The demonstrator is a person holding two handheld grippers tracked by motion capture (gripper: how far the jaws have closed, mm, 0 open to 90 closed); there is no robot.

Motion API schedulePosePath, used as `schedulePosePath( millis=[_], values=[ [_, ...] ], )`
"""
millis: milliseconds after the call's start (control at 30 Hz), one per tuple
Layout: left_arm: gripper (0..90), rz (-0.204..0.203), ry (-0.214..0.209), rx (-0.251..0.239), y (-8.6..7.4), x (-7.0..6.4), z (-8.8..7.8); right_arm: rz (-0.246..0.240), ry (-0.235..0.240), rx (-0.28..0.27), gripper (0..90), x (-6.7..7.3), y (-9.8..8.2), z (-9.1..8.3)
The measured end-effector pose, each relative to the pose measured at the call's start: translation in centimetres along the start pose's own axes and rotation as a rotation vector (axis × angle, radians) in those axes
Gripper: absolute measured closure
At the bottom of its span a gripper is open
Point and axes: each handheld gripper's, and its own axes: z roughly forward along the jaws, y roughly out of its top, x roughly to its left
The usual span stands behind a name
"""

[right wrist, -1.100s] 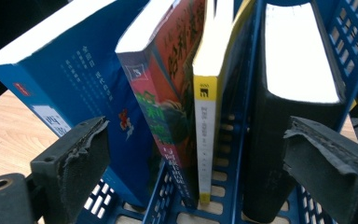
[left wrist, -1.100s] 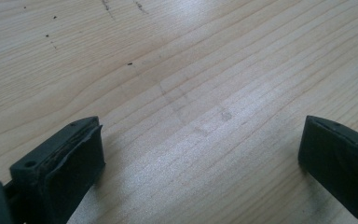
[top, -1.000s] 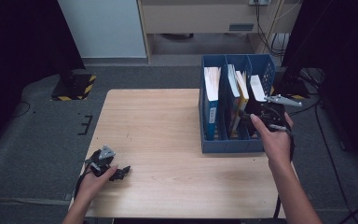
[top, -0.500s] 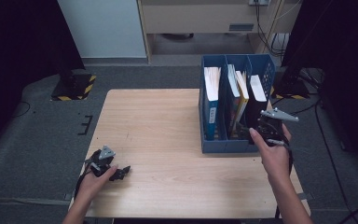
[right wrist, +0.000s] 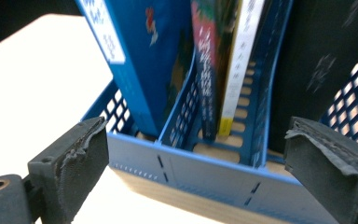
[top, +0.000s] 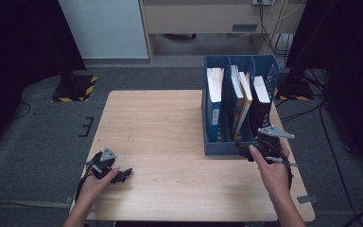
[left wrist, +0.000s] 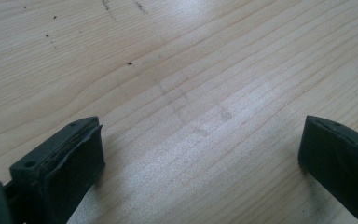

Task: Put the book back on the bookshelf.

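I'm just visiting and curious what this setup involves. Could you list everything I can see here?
Table: one, light wood, centre of the high view.
File rack: one, blue, three compartments, on the table's right side.
Blue book: one, blue with white page edges, in the rack's left compartment.
Middle books: apparently two, one with a yellow edge, leaning in the middle compartment.
Black book: one, dark with white top, in the right compartment.
Floor: grey carpet around the table.
Left gripper: one, black, fingers open, resting at the table's near left.
Right gripper: one, black, fingers open, at the rack's near end.
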Motion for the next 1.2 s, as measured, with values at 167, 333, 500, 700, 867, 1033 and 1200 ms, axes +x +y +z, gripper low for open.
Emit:
schedulePosePath(
  millis=[167, 333, 500, 700, 867, 1033, 1200],
  values=[
    [0.0, 0.000, 0.000, 0.000, 0.0, 0.0, 0.0, -0.011, 0.004, 0.011, 6.9, 0.4, -1.2, 0.5],
    [0.0, 0.000, 0.000, 0.000, 0.0, 0.0, 0.0, -0.018, 0.013, 0.011, 7.6, 1.0, -2.2, 0.7],
    [0.0, 0.000, 0.000, 0.000, 0.0, 0.0, 0.0, -0.041, 0.030, 0.034, 8.3, 2.1, -3.7, 1.3],
    [0.0, 0.000, 0.000, 0.000, 0.0, 0.0, 0.0, -0.089, 0.070, 0.065, 9.2, 3.8, -5.0, 2.0],
    [0.0, 0.000, 0.000, 0.000, 0.0, 0.0, 0.0, -0.145, 0.110, 0.083, 10.2, 5.5, -5.4, 2.8],
    [0.0, 0.001, -0.001, 0.000, 0.0, 0.0, 0.0, -0.190, 0.150, 0.109, 10.4, 7.3, -5.9, 3.7],
    [0.0, 0.002, -0.002, -0.002, 0.0, 0.0, 0.0, -0.218, 0.185, 0.118, 10.5, 8.8, -6.0, 4.4]
  ],
)
